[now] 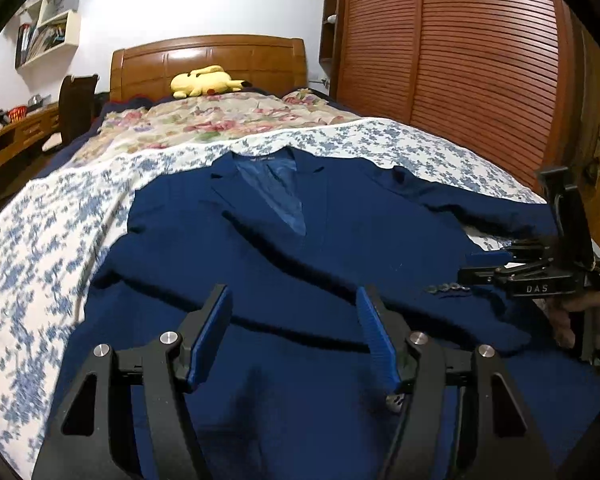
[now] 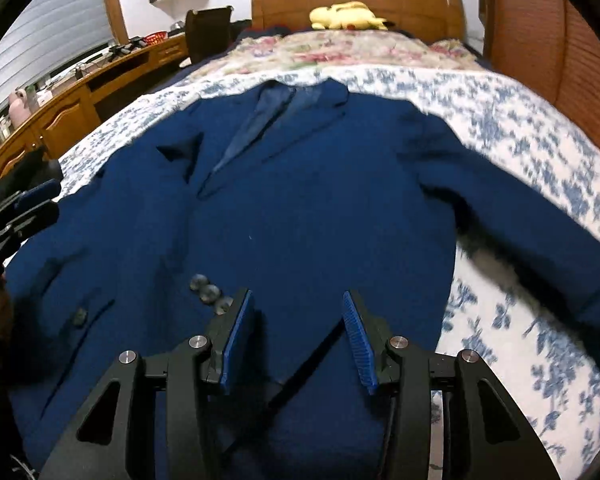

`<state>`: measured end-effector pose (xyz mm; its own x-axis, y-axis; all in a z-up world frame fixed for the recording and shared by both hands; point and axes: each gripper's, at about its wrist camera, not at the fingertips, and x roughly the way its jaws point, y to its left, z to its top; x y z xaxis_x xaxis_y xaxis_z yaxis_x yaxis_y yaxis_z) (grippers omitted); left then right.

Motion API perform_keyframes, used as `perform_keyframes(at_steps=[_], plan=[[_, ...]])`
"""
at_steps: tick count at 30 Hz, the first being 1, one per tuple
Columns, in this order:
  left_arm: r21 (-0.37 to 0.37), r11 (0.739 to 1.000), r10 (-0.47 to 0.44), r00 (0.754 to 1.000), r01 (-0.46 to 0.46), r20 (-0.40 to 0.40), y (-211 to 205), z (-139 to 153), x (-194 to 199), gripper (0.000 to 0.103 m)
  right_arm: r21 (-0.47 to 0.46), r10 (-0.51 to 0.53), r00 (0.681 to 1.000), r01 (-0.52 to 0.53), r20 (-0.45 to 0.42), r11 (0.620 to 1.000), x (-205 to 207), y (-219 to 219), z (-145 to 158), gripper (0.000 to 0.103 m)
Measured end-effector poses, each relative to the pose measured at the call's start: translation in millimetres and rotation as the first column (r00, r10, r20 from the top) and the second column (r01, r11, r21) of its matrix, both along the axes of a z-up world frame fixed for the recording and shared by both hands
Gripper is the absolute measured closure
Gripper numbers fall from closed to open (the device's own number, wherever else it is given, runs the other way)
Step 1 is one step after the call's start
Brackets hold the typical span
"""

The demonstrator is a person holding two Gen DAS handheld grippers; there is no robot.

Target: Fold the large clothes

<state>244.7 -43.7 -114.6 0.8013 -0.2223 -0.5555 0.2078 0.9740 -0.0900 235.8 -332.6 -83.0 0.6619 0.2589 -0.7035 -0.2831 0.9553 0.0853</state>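
Jacket (image 1: 284, 240) spread flat beneath both gaping claws

We hold our left tool (image 1: 294, 336) and right tool (image 2: 298, 340) forward, both with fingers spread apart, gripping nothing.

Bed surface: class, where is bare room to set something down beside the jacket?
Free: blue-flowered sheet right of the navy suit jacket, and another strip on its left. Crowded: the pink floral quilt covers the headboard end.
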Motion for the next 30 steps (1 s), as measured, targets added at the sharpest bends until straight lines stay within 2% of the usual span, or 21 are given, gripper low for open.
perform_keyframes(at_steps=[5,14,21,23,30], plan=[[-0.023,1.000,0.021,1.000,-0.021,0.011,4.2,-3.3,-3.0,0.038,0.029,0.001,1.000,-0.001,-0.016,1.000,1.6,-1.1,-1.0,0.055],[-0.012,0.999,0.036,0.999,-0.036,0.025,3.8,-5.5,-4.8,0.038,0.017,0.041,0.998,-0.040,-0.044,0.999,1.9,-2.2,-3.1,0.056],[0.004,0.999,0.037,0.999,-0.037,0.033,1.8,-5.8,-5.4,0.038,0.002,0.072,0.997,-0.072,-0.040,0.997,0.3,-1.9,-2.7,0.090],[0.008,0.999,0.037,0.999,-0.037,0.035,1.3,-5.9,-5.7,0.038,0.003,0.068,0.997,-0.068,-0.022,0.998,-1.3,-3.3,-0.2,0.095],[0.017,0.999,0.037,0.999,-0.037,0.034,0.3,-6.6,-5.5,0.038,-0.002,0.011,0.993,-0.011,0.118,1.000,-17.7,-12.5,21.8,0.097]])
